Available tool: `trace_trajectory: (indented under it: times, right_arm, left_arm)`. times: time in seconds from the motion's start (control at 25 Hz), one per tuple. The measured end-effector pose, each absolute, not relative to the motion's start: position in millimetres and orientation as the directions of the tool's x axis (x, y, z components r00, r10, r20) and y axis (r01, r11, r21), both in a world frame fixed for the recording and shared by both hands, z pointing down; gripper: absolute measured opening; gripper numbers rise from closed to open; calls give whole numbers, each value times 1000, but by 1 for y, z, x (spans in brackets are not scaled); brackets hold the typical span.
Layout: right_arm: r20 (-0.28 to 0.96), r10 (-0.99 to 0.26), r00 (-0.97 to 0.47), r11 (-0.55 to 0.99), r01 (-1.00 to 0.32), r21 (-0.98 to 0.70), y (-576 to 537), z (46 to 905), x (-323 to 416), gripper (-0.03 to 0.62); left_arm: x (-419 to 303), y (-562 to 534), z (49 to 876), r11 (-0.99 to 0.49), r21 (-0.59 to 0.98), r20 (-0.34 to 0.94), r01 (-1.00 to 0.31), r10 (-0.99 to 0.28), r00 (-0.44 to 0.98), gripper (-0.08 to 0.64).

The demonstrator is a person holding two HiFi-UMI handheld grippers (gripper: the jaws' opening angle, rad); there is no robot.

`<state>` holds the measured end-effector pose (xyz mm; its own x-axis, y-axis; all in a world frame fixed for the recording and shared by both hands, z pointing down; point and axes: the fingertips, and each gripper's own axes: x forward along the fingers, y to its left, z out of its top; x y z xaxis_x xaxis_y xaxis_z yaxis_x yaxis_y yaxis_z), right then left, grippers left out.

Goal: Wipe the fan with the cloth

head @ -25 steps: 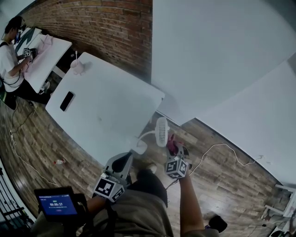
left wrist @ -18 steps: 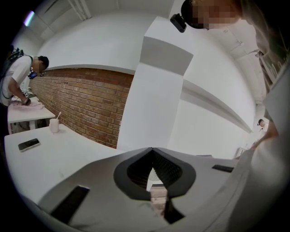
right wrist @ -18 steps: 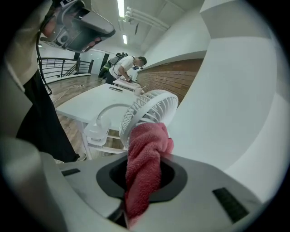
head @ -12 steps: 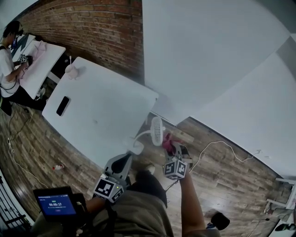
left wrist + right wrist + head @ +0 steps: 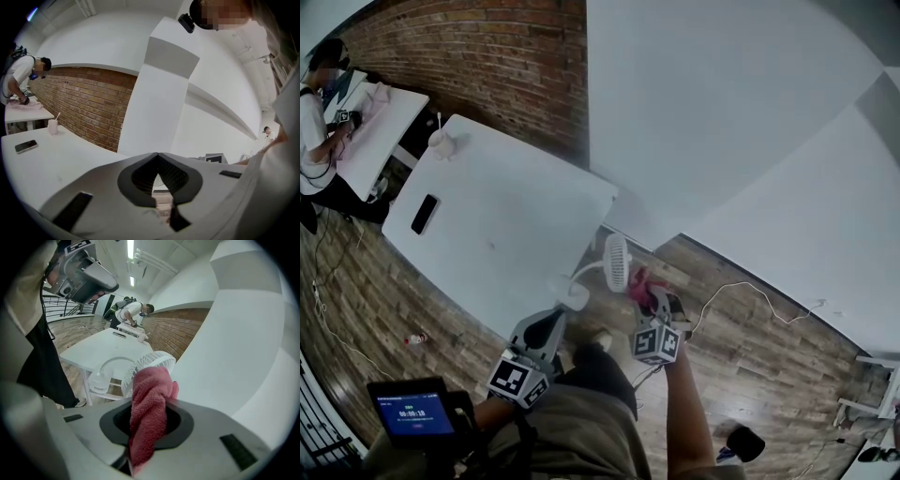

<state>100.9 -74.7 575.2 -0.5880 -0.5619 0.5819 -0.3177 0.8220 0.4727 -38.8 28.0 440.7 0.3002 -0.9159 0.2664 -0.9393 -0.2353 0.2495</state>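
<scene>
I am logging: cloth (image 5: 151,380), rose-pink, nubbly; fan (image 5: 154,361), white; surface (image 5: 506,234), white; my right tongs (image 5: 149,403), grey, wearing black-and-white square markers; floor (image 5: 750,356), brown wood-grain planks; wall (image 5: 487,56), red-brown brick pattern.

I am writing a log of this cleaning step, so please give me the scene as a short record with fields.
left gripper: jaws shut, empty
right gripper: jaws shut on the pink cloth
fan: white, head right behind the cloth; contact unclear
table: white, holds a phone and a cup
</scene>
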Motion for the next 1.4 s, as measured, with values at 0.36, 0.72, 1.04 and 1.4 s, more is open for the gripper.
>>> trace_trajectory:
  times: [0.36, 0.72, 1.04, 1.4]
  right_arm:
    - [573, -578, -581, 805, -292, 517, -80, 553, 95, 89]
    - [572, -582, -578, 804, -300, 514, -88, 549, 91, 89]
    - [563, -593, -576, 796, -310, 520, -101, 544, 91, 89]
    - [548, -606, -577, 786, -328, 523, -119, 541, 82, 89]
  left_arm:
    - [-41, 32, 441, -235, 261, 260, -936, -917, 302, 20]
    - [-47, 33, 443, -228, 260, 264, -938, -918, 296, 20]
    - [-45, 29, 441, -239, 252, 259, -938, -917, 304, 21]
    - [-46, 21, 441, -230, 249, 261, -941, -919, 294, 20]
